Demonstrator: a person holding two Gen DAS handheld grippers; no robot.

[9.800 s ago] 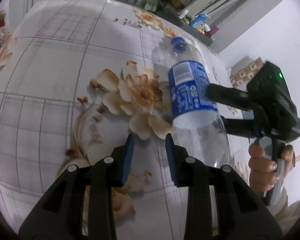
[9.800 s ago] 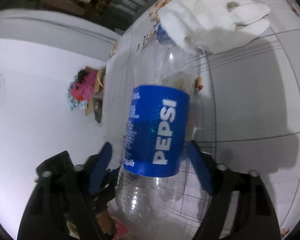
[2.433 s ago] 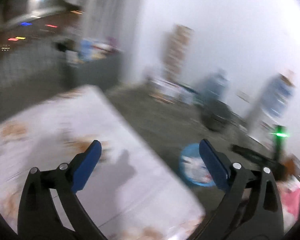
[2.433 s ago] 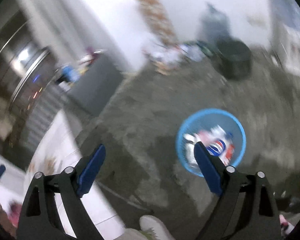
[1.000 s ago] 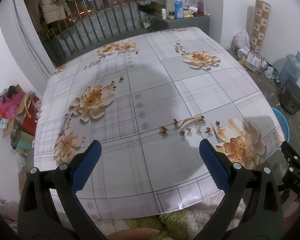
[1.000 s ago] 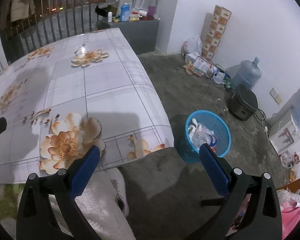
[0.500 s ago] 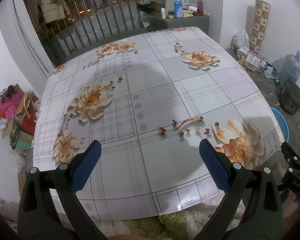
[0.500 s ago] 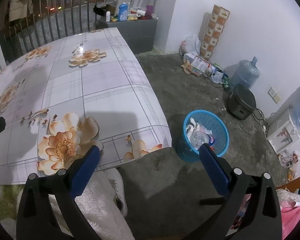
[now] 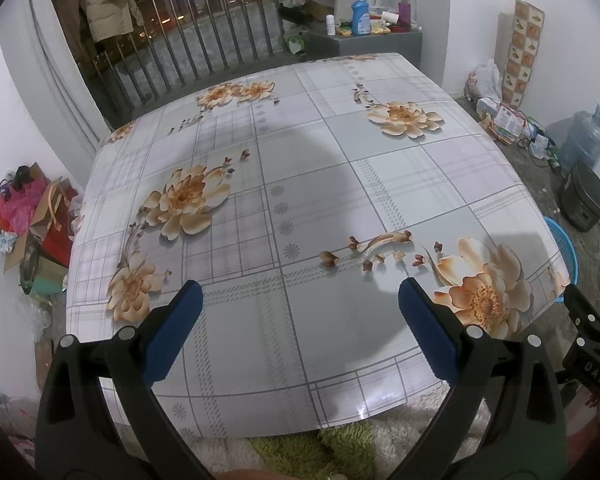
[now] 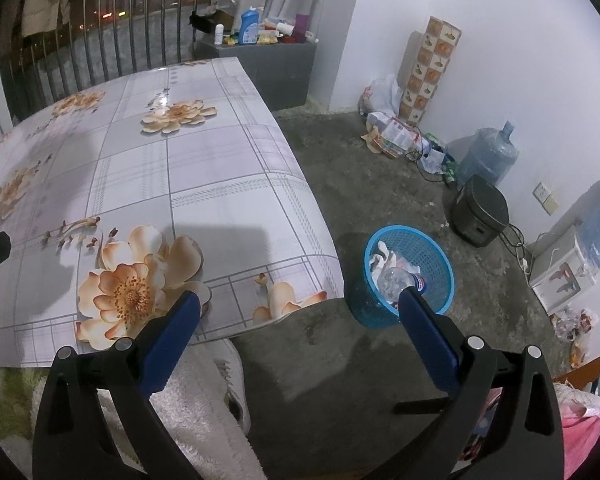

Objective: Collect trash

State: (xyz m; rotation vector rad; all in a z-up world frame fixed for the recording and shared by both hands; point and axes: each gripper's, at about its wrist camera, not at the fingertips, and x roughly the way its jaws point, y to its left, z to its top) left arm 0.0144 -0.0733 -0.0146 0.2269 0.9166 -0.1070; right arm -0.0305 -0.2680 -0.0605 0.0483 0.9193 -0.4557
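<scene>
Holding nothing: left gripper (image 9: 296, 320) and right gripper (image 10: 296, 324), both with jaws spread wide and empty.

Table (image 9: 300, 184): flowered cloth bare from edge to edge in both views; no trash left on it.

Blue basket (image 10: 436, 252): on the concrete floor just off the table's near right corner; contains a clear plastic bottle (image 10: 396, 278) and white crumpled tissue (image 10: 380, 258), possibly more beneath, hard to tell.

Progress: collection judged complete as far as the table goes.

Pose: both grippers raised above the table's near edge, left facing across the cloth, right angled toward the floor and basket.
</scene>
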